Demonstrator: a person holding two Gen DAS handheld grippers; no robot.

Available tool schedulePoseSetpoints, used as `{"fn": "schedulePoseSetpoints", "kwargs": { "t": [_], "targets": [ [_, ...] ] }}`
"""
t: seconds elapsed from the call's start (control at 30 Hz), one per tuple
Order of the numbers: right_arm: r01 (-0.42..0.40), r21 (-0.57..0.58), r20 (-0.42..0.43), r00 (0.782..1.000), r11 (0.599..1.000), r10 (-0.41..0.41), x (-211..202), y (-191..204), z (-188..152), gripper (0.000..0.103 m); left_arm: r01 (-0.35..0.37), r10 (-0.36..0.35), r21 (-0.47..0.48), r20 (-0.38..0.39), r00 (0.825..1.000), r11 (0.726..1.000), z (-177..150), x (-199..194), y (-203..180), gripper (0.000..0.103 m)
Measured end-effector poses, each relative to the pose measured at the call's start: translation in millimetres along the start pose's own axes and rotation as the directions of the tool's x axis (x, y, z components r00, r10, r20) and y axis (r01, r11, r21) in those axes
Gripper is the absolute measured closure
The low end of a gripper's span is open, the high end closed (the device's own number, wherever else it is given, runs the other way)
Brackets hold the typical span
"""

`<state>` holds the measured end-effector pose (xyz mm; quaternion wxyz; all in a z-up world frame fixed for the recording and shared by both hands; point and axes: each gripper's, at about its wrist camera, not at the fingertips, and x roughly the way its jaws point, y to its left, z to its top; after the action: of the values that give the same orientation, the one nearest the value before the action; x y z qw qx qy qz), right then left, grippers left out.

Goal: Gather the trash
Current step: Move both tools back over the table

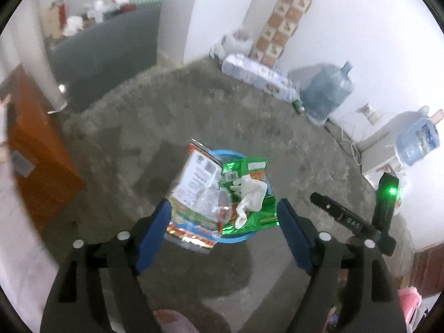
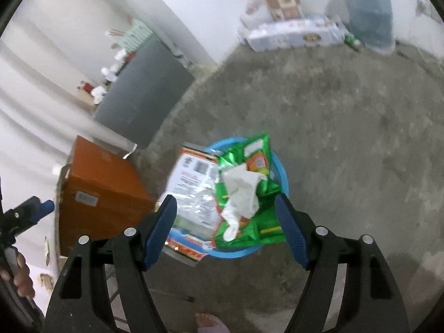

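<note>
Blue bin (image 2: 238,252) stuffed: green wrappers (image 2: 258,222), white glove (image 2: 241,191) on top.
Left gripper (image 1: 223,211) and right gripper (image 2: 226,208) both gaping, empty, bin at 12 o'clock.

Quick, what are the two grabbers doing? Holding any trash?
Left gripper: open, holding nothing.
Right gripper: open, holding nothing.

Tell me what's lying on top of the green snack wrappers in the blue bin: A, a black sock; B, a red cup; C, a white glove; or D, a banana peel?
C: a crumpled white glove rests on the green wrappers piled in the blue bin, with its limp fingers visible in both wrist views.
</note>
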<state>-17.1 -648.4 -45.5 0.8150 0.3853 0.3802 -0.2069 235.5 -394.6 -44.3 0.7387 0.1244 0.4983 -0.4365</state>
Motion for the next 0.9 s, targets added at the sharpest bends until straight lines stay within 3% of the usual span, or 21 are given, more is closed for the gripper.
{"fn": "schedulePoseSetpoints", "kwargs": {
  "t": [0.13,0.43,0.57,0.63,0.77,0.9],
  "targets": [
    [-0.008,-0.056,0.013,1.000,0.998,0.008,-22,32,-5,0.032,-0.013,0.014,-0.024,0.043,0.999,1.000,-32,-61,28,0.025],
    [-0.024,-0.228,0.034,0.999,0.973,0.033,-70,120,-33,0.021,-0.008,0.050,-0.237,0.172,0.984,0.972,-151,-188,103,0.021],
    [-0.046,-0.336,0.009,0.999,0.941,0.052,-81,164,-49,0.017,-0.005,0.102,-0.351,0.259,0.961,0.936,-206,-237,135,0.019],
    [-0.068,-0.378,-0.008,0.998,0.923,0.070,-82,182,-56,0.014,-0.030,0.161,-0.411,0.287,0.944,0.911,-237,-262,152,0.019],
    [-0.156,-0.445,-0.083,0.988,0.882,0.133,-77,223,-75,0.014,-0.079,0.261,-0.512,0.295,0.919,0.855,-292,-297,185,0.018],
    [-0.251,-0.524,-0.166,0.967,0.814,0.192,-72,272,-98,0.014,-0.137,0.359,-0.582,0.286,0.888,0.801,-332,-317,212,0.018]
  ]
}}
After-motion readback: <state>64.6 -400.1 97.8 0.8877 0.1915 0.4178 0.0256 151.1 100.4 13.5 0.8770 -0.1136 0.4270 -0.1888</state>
